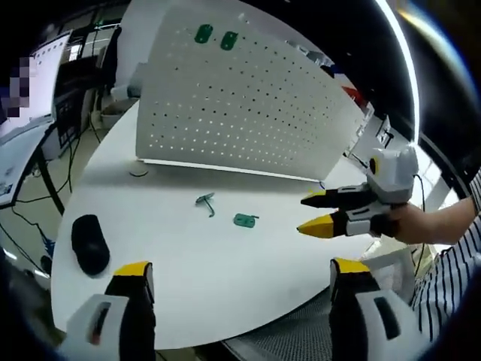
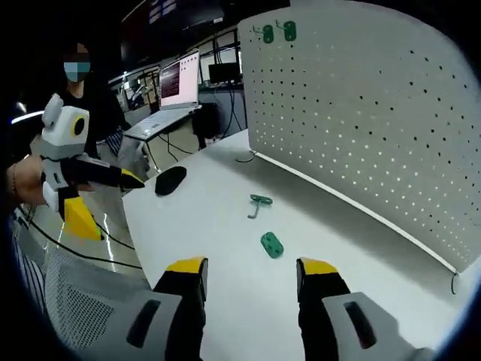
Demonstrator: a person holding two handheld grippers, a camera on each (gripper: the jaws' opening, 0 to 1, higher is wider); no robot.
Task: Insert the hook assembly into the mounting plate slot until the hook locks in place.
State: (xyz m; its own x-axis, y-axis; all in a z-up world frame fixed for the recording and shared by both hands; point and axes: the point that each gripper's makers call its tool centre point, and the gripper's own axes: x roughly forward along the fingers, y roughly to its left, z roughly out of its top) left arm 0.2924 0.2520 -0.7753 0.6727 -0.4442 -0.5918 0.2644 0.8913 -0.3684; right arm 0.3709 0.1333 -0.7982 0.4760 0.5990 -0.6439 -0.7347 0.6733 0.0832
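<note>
White round-edged surface [image 1: 188, 263]; on it a green hook [image 1: 206, 201] and, just beside it but apart, a green mounting plate [image 1: 245, 220]; black computer mouse [image 1: 90, 244] near the edge, well apart from both; white pegboard [image 1: 240, 98] standing upright along the surface's far side; cable at its foot.

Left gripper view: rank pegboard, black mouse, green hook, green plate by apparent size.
Largest to smallest as they look:
1. white pegboard
2. black mouse, though it lies nearer the camera
3. green hook and green plate: too alike to rank; the hook is longer and thinner, the plate more compact.
</note>
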